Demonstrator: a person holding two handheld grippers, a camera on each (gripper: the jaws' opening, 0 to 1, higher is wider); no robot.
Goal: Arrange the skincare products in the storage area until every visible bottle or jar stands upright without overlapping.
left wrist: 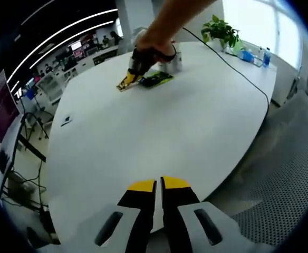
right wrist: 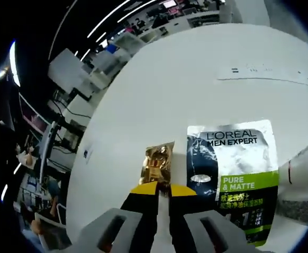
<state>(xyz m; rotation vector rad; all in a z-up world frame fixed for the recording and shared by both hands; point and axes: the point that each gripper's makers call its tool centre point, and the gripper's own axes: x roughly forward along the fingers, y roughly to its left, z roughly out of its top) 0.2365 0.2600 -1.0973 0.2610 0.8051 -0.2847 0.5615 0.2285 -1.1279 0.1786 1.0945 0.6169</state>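
Right gripper (right wrist: 163,191): jaws drawn together, tips pinching the near edge of a small gold sachet (right wrist: 157,162) lying flat on the white table (right wrist: 159,79). Sachet's long axis runs straight ahead, away from the tips. Just beside it, to the gripper's right: flat L'Oréal Men Expert packet (right wrist: 237,179), edges close but not overlapping. Left gripper (left wrist: 158,187): jaws closed on nothing, well apart from both items, which lie far ahead of it. Right gripper is clearly nearer.

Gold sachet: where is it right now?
In the right gripper view the gold sachet lies on the white table, pinched at the right gripper tips, just left of the L'Oreal packet.
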